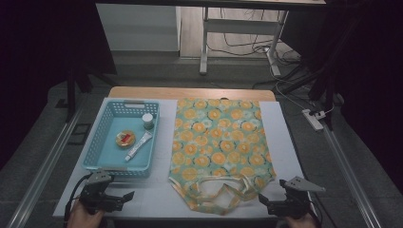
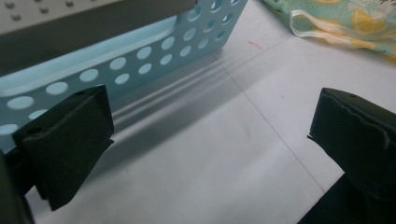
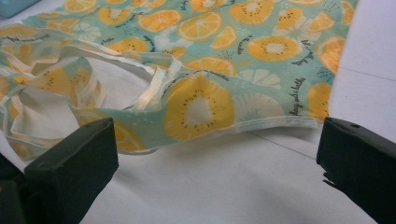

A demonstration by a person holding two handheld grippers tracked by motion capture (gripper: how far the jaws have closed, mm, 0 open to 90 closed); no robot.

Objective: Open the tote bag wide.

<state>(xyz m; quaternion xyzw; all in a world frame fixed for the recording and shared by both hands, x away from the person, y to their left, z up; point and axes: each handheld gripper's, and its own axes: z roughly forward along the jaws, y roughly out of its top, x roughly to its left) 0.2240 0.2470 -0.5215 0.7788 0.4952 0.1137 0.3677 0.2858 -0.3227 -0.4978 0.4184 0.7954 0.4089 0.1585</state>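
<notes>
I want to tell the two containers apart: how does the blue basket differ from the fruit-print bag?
The basket is stiff plastic with holes; the bag is soft cloth printed with orange slices. The basket stands open with walls up; the bag lies flat. The basket holds small items; nothing shows inside the bag. Both rest on the white table.

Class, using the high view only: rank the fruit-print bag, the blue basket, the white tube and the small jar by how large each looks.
1. fruit-print bag
2. blue basket
3. white tube
4. small jar

The tube and jar lie close together in the basket, so their order is fairly safe.
</notes>
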